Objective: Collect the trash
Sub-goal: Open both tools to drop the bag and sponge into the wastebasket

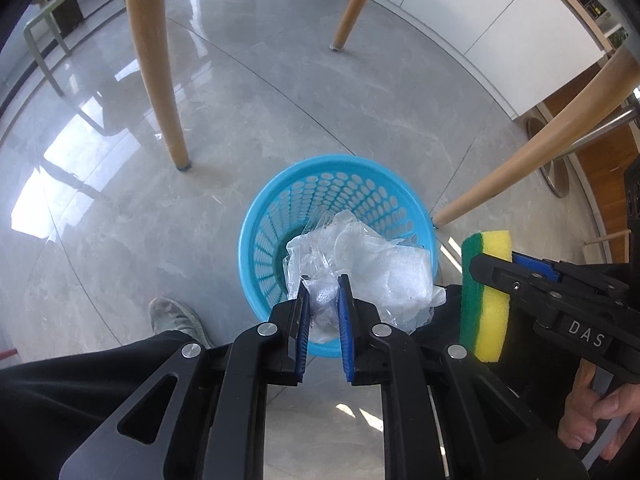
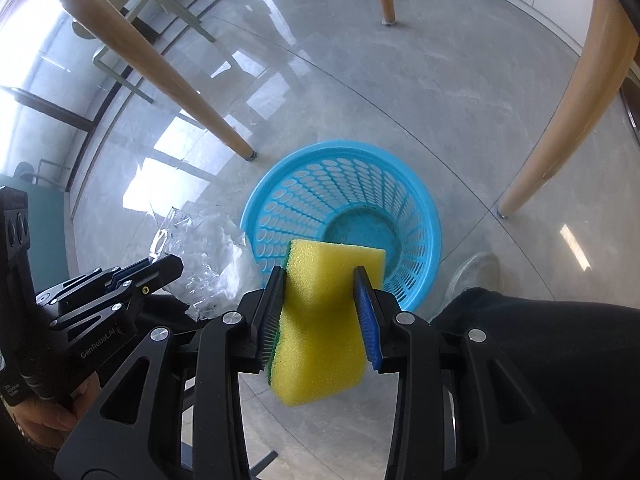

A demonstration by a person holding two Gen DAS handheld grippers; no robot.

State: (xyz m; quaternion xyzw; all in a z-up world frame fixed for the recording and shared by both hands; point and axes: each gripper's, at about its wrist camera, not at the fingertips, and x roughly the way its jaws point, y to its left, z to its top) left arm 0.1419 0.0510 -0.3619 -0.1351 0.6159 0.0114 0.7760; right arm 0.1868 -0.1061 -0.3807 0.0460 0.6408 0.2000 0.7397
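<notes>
1. "DAS" is showing on the right gripper (image 1: pixel 494 266); "GenRobot.AI" is showing on the left gripper (image 2: pixel 166 266)
2. The left gripper (image 1: pixel 324 284) is pinching one crumpled clear plastic wrapper (image 1: pixel 360 268) between nearly closed jaws, above the near rim of one blue perforated basket (image 1: pixel 280 184)
3. The right gripper (image 2: pixel 320 276) is squeezing one yellow-and-green sponge (image 2: pixel 320 320), just beside the left one and over the basket's (image 2: pixel 304 184) near edge
4. Three wooden table legs (image 1: pixel 154 60) are standing on the grey floor beyond the basket; one shoe (image 1: pixel 176 316) is resting left of the left gripper
</notes>
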